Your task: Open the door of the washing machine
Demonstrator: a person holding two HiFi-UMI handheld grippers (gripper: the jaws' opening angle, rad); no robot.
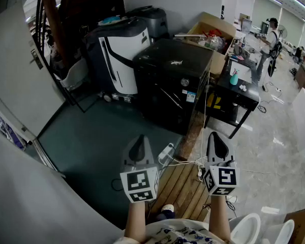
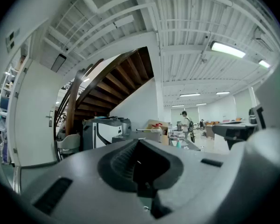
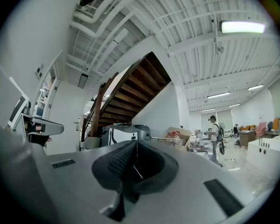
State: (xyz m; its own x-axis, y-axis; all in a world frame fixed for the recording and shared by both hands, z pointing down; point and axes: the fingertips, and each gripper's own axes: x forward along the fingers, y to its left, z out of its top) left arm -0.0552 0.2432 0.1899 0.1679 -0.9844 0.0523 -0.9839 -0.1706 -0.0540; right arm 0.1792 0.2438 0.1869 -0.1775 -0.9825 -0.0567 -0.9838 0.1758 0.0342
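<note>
**Both grippers held closed, well short of the washing machine**

The left gripper (image 1: 139,142) and the right gripper (image 1: 216,139) were held side by side and level, low in the head view, above the seam where a dark green floor (image 1: 91,146) met a strip of wooden boards (image 1: 185,184); a white power strip (image 1: 166,152) lay on the floor between them.

In the left gripper view the fingers (image 2: 121,160) were seen pressed together with nothing between them; in the right gripper view the fingers (image 3: 117,161) were likewise closed on nothing.

The washing machine (image 1: 173,80), a black box-shaped appliance with a round knob on its front, stood ahead of both grippers and well apart from them; its door was seen closed, and neither gripper touched it.

A white-and-black machine (image 1: 119,52) stood just beside it on the left; an open cardboard box (image 1: 209,32) sat behind it; a black counter (image 1: 240,93) carrying a teal cup (image 1: 234,79) stood to its right.

A wooden staircase (image 3: 130,94) rose behind the machines; a person (image 1: 269,40) stood far off on the pale floor.
</note>
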